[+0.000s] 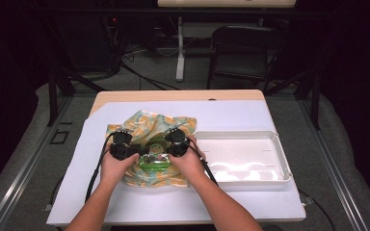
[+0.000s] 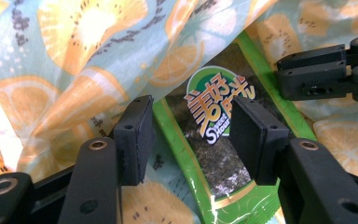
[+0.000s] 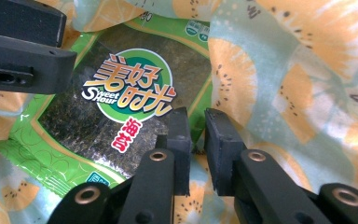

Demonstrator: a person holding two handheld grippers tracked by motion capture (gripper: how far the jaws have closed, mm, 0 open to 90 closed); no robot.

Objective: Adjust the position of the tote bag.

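1. At a table covered by a white sheet (image 1: 250,113), a person's two hands work a left gripper (image 1: 125,150) and a right gripper (image 1: 175,143) over a green seaweed snack packet (image 1: 154,161) that lies on a fruit-print cloth (image 1: 147,124).

2. The step in hand looks like wrapping or unwrapping the packet in the cloth; which of the two cannot be told. Either way, each gripper should take cloth alone, near an edge, and lift it clear of the slippery packet instead of dragging it.

3. In the left gripper view, the left gripper (image 2: 191,140) has its jaws spread wide, pinching nothing. The seaweed snack packet (image 2: 214,154) lies between and just beyond them, with the fruit-print cloth (image 2: 74,60) bunched at its far side.

4. In the right gripper view, the right gripper (image 3: 196,140) has its jaws nearly pressed together, a narrow gap left; whether a fold of fruit-print cloth (image 3: 298,79) is caught there cannot be told. The seaweed snack packet (image 3: 126,98) lies just left of and beyond those jaws.

5. An empty white plastic tray (image 1: 280,159) stands just right of the cloth, near the right hand.
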